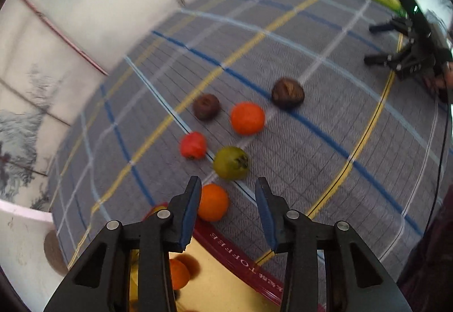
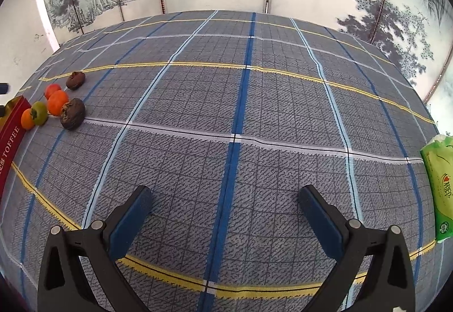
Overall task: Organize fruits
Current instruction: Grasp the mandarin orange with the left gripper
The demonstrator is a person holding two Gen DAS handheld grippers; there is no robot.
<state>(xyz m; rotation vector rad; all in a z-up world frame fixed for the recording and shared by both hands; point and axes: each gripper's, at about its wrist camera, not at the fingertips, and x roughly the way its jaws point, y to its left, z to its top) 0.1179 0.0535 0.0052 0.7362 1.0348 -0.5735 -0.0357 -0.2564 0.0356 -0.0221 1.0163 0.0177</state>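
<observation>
Blue-padded fingers (image 1: 190, 215) of my left gripper (image 1: 229, 213) fill the bottom of the left wrist view, jaws spread and holding nothing, poised over the rim of the red toffee tin (image 1: 240, 252). One orange fruit (image 1: 177, 273) already sits on the tin's gold floor. Just beyond the rim, on the plaid cloth (image 1: 325, 170), another orange fruit (image 1: 213, 202) lies right beside my left finger, with the green fruit (image 1: 231, 162) close behind it. Farther out sit a red fruit (image 1: 193, 145), a bigger orange one (image 1: 247, 118) and two dark brown ones (image 1: 206, 106) (image 1: 288, 92).

My worry is the crowding — if I close on the near orange fruit off-centre, a pad could nudge it into the green one and send both rolling. This view is smeared with motion, so I judge my aim is not settled yet.

From the right wrist view, my right gripper (image 2: 226, 213) hangs over bare cloth, jaws spread wide and holding nothing, well apart from the fruit cluster (image 2: 56, 105) at far left by the tin (image 2: 11, 136). A green tissue pack (image 2: 438, 187) lies at the right edge — a careless sweep that way could knock it off, I think.
</observation>
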